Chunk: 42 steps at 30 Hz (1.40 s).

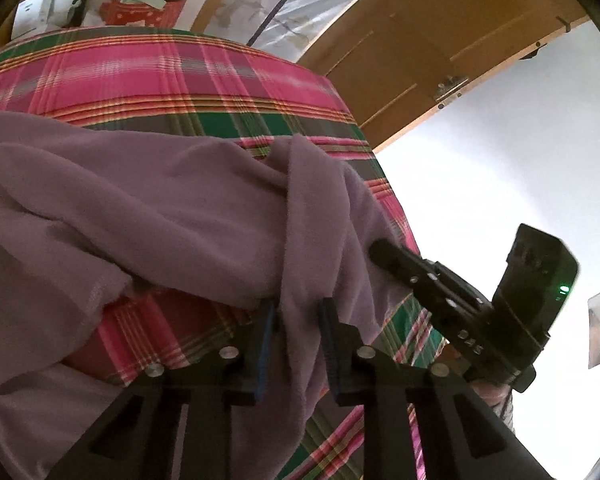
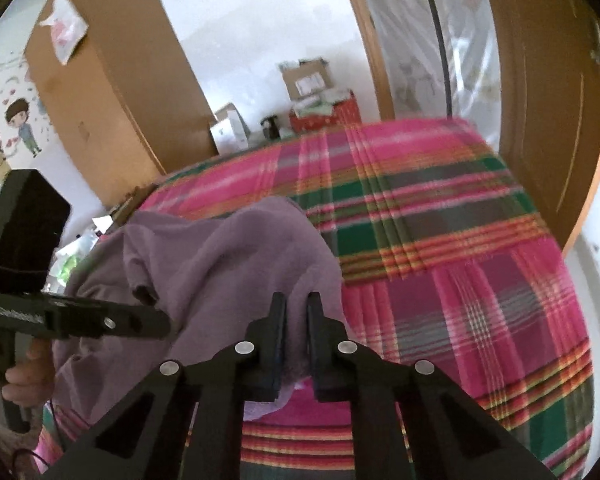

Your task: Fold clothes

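I had the left gripper (image 1: 298, 320) clamped on a thick fold of the mauve fleece garment (image 1: 148, 208), its blue-edged pads biting the soft, napped cloth. My right gripper (image 2: 297, 320) pinched another bunched edge of it. The garment lay rumpled and lifted over the plaid bedspread (image 2: 440, 240), a smooth woven pink-and-green check.

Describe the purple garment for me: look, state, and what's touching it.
The garment is a dusty-purple, soft, fleecy-looking knit with a stitched hem. It lies bunched and unfolded on the plaid bedspread, with deep folds. The left claw has a hanging fold between its fingers, and the right claw grips another edge beside it. An opening, maybe a sleeve or neck, shows in the right wrist view.
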Tool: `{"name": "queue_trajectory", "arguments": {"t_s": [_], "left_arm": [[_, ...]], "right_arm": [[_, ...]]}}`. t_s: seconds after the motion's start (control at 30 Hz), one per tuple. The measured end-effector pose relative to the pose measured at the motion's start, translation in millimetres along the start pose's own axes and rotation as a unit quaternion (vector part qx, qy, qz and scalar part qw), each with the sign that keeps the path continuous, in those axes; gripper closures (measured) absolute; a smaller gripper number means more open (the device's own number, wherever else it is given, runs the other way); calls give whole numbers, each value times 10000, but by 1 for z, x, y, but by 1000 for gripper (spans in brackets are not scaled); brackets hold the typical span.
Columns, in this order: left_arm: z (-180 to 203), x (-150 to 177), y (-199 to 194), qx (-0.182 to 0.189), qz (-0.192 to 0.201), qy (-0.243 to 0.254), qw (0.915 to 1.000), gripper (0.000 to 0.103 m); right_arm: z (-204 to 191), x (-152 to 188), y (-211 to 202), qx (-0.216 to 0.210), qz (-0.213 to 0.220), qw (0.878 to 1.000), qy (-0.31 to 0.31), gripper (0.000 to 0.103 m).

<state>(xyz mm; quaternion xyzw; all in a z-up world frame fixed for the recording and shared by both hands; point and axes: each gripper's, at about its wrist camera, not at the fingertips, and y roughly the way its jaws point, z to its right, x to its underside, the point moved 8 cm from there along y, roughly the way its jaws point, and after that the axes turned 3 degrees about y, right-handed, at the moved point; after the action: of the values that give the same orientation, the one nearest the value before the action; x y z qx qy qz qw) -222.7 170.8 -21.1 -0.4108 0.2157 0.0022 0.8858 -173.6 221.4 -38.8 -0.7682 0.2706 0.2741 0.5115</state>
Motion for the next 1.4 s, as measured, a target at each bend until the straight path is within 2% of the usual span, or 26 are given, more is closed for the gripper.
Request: {"name": "queue_trajectory", "arguments": {"t_s": [0.03,0.13,0.4,0.63,1.0,1.17,1.4], "left_arm": [[0,1,-1,7,28,11,10000,91],[-1,3,-8,21,196,-3,9998,94],[-9,9,-50,199,760,-307,9964,94],[-10,14,-87,249,1154,-336,9924,94],[-41,42,-134,300,1604,-744,9838,94],[-64,60,-143,232,1662,-1065,9801,94],[-102,83,-150,148,1724,-1586,9721,94]], "right_arm": [[-6,-2,-3,-38,64,10000,-64,93],[-20,-7,-11,-93,210,9994,-262,93],[-58,-14,-29,-399,489,9966,-532,94],[-87,-16,-39,-671,623,9934,-689,94],[-140,3,-31,-1214,409,9880,-868,95],[-161,22,-21,-1471,193,9845,-932,95],[-176,49,8,-1552,-211,9827,-986,95]]}}
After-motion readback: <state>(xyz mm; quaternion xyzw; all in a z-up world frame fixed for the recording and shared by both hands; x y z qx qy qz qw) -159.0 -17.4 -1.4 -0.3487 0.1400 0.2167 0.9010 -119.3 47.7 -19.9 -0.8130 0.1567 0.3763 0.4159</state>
